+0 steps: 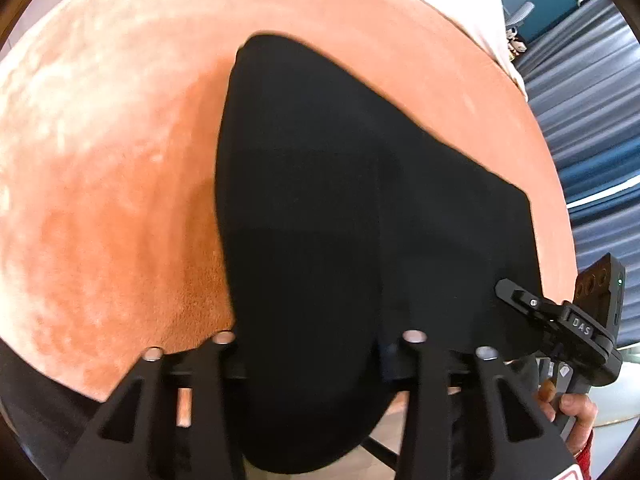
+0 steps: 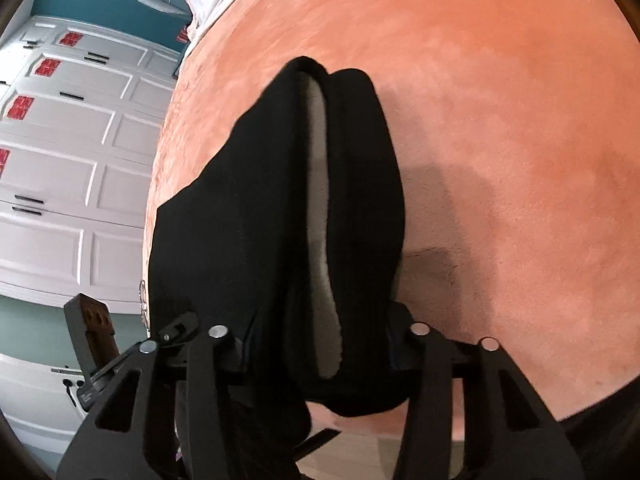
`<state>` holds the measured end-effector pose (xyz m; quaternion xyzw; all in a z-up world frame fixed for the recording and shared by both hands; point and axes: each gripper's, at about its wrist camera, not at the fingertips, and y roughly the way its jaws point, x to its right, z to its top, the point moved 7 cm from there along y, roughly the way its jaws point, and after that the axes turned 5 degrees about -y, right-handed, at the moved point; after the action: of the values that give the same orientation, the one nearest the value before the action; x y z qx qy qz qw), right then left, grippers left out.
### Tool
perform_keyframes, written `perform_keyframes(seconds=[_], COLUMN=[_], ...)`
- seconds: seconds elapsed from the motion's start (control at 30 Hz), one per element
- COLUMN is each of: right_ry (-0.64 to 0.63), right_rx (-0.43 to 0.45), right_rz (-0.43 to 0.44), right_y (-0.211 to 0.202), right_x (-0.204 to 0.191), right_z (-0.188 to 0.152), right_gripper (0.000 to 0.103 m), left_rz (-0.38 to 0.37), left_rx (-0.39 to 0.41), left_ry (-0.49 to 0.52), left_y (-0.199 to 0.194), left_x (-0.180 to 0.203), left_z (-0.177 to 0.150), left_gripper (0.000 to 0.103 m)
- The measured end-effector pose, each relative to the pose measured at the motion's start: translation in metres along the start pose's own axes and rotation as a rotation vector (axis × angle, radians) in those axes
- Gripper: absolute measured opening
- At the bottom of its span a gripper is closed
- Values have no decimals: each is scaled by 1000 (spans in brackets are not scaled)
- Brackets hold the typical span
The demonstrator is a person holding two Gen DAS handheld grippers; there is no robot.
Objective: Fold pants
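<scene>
Black pants (image 1: 340, 220) lie on an orange velvet bed cover (image 1: 100, 200), reaching from the near edge toward the far side. My left gripper (image 1: 316, 344) is shut on the pants' near edge, with cloth hanging down between its fingers. In the right wrist view the pants (image 2: 248, 220) show a pale fleece lining (image 2: 320, 208) in an open fold. My right gripper (image 2: 320, 340) is shut on the near edge of the pants. The right gripper also shows in the left wrist view (image 1: 560, 316) at the pants' right corner; the left gripper shows at lower left in the right wrist view (image 2: 176, 330).
A white sheet (image 1: 480, 8) lies at the bed's far end. Blue slatted panels (image 1: 592, 140) stand past the bed's right edge. White panelled cabinet doors (image 2: 72, 160) with red stickers stand beside the bed. Floor shows below the near edge (image 2: 360, 452).
</scene>
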<state>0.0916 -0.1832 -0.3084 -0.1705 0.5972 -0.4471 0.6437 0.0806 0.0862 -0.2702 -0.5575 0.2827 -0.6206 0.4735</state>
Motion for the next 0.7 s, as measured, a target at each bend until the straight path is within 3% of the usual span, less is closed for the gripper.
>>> perform_keyframes(seconds=[0.1, 0.4, 0.53, 0.7], right_ry=[2, -52, -131, -246], right_rx=[12, 99, 187, 372], right_rz=[9, 95, 111, 162], right_y=[-11, -93, -144, -216], right_x=[-10, -50, -83, -131], right_z=[-2, -14, -6, 34], right_gripper=[39, 37, 37, 37], left_rz=[0, -111, -149, -210], left_rx=[11, 67, 143, 318], left_ry=[21, 101, 177, 278], left_y=[-19, -97, -143, -206], left_x=[13, 73, 98, 147], left_z=[2, 11, 21, 53], left_gripper=[26, 24, 24, 24])
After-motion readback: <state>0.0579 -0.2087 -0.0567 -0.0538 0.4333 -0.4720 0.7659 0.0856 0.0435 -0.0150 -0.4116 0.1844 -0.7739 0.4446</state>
